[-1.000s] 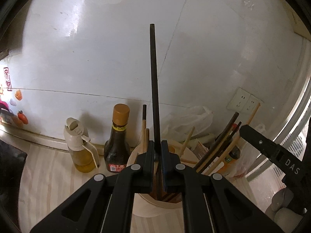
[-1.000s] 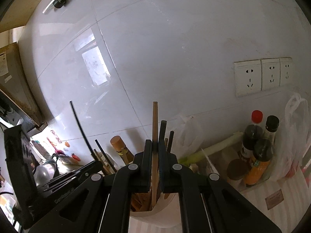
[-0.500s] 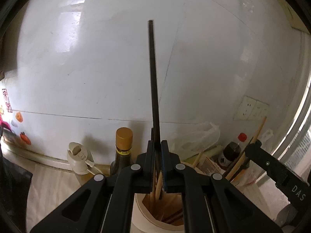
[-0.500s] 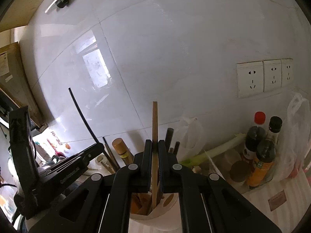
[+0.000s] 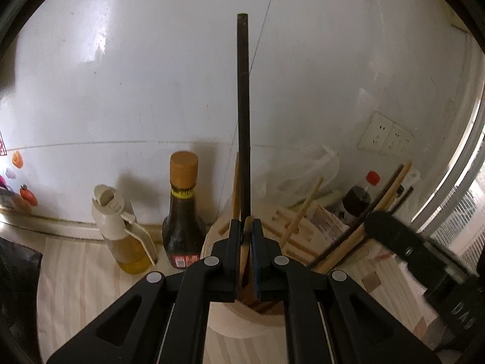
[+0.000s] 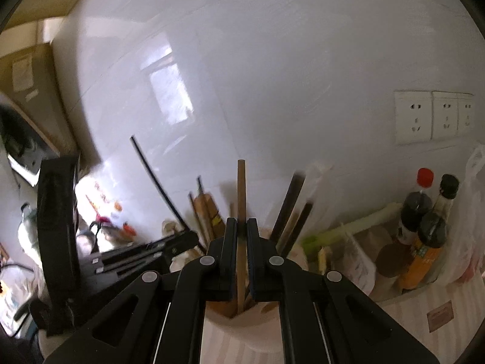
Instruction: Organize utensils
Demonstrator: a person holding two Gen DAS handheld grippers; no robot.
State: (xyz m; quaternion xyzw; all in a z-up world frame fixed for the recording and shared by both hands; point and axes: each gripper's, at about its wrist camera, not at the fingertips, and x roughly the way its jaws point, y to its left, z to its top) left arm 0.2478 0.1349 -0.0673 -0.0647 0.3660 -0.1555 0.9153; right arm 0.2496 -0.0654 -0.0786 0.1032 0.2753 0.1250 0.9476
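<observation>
Left gripper [image 5: 248, 230] pinches a black chopstick [image 5: 243, 121] upright over the round holder [image 5: 230, 327]; right gripper [image 6: 239, 230] pinches a wooden chopstick [image 6: 241, 194] over the same holder. Risk: both converge, so sticks fanning toward 1–2 o'clock [image 5: 300, 212] could snag. A tip catching could tip the holder toward the sauce bottle [image 5: 182, 212] at 10 o'clock.

Black chopstick [image 5: 243, 121] lower end hidden between left tongs [image 5: 246, 242]; right-wrist view motion-blurred.
</observation>
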